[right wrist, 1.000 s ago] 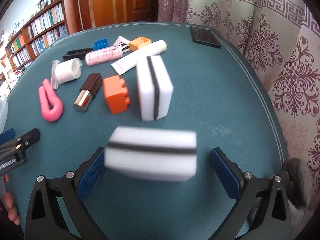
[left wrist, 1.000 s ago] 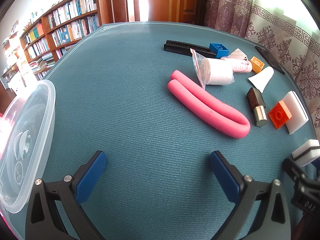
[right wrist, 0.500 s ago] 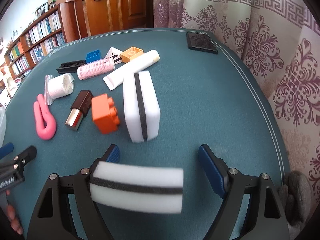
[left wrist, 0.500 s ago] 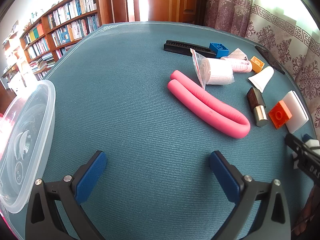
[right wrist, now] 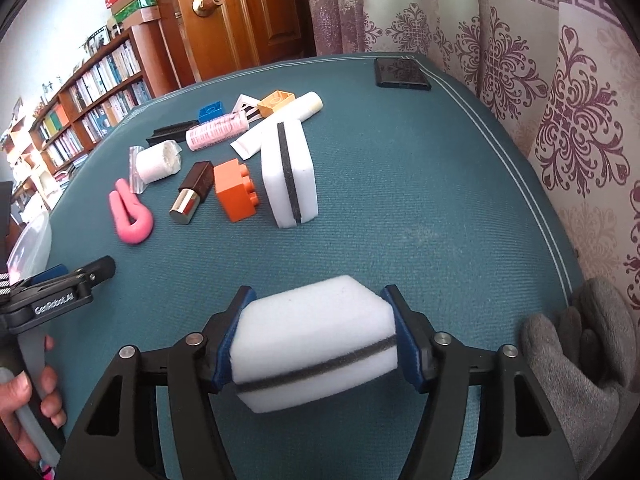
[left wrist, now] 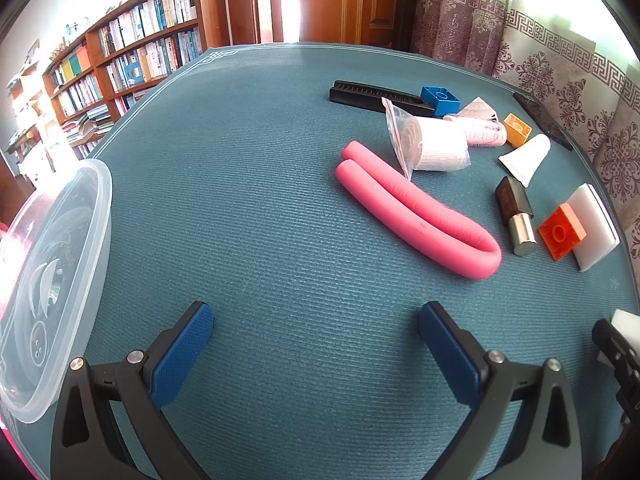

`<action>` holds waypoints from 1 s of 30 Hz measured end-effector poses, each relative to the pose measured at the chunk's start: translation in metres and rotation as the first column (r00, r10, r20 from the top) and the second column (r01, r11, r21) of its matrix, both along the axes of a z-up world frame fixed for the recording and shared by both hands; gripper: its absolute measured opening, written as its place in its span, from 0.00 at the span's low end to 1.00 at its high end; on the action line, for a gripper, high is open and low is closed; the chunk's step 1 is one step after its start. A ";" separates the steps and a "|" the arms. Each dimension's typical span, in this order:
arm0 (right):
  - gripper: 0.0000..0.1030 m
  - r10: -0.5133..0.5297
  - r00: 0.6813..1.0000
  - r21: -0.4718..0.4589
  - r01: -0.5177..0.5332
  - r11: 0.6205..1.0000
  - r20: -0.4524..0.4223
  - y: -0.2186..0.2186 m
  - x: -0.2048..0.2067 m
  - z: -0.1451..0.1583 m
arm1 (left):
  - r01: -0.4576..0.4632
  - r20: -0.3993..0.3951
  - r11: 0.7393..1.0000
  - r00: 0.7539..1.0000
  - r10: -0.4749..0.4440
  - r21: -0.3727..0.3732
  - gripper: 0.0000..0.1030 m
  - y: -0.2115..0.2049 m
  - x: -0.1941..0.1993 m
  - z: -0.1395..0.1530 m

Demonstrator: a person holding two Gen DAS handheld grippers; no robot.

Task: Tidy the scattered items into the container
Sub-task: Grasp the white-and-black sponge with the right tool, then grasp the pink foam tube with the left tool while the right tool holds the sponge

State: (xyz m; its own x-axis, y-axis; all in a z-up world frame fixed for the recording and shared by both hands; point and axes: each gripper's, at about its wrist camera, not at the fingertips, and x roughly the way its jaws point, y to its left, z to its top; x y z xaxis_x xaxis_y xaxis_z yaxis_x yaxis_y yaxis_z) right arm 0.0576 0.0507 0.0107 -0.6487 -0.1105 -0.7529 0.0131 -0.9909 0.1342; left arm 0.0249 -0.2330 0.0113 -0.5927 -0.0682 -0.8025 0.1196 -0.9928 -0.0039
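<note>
Left wrist view: the left gripper [left wrist: 316, 344] hangs over bare teal tablecloth [left wrist: 248, 200], jaws spread wide with nothing between them. The clear plastic container [left wrist: 48, 280] sits at the left edge of the table, beside the left finger. Scattered items lie well apart from it on the far right: a pink foam tube [left wrist: 416, 216] bent double, a bagged bandage roll [left wrist: 432, 148], a black comb [left wrist: 372, 96], a blue brick [left wrist: 440, 98], a small yellow-orange brick [left wrist: 518, 130], a white tube [left wrist: 526, 156], a lipstick [left wrist: 516, 216], an orange brick [left wrist: 562, 234] touching a white sponge [left wrist: 596, 228]. The right gripper's tip shows at the lower right edge.

Right wrist view: the right gripper [right wrist: 316, 344] is clamped on a white sponge with a dark stripe [right wrist: 312, 352], both blue pads pressing its ends; whether it is clear of the cloth cannot be told. A second striped sponge [right wrist: 290, 172] stands on edge ahead, just beside the orange brick [right wrist: 236, 190] and lipstick [right wrist: 192, 192]. A dark flat case [right wrist: 402, 74] lies near the far table edge. A grey glove [right wrist: 580, 344] rests at the right rim. A hand [right wrist: 36, 396] holds the left gripper at lower left; the container's rim [right wrist: 32, 236] shows behind it
</note>
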 end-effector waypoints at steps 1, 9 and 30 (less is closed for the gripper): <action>0.66 0.004 1.000 -0.007 -0.004 1.000 0.001 0.000 0.002 0.000 | 0.001 0.000 1.000 1.000 -0.001 0.000 1.00 0.000 0.000 0.000; 0.71 0.064 0.998 0.003 -0.064 0.998 0.010 0.000 0.024 -0.001 | 0.017 0.000 1.000 1.000 -0.017 0.011 1.00 0.001 0.002 0.002; 0.53 0.032 0.999 -0.058 -0.033 0.998 -0.015 0.013 0.034 0.000 | 0.050 -0.029 0.986 0.999 -0.046 0.156 1.00 0.021 -0.040 0.028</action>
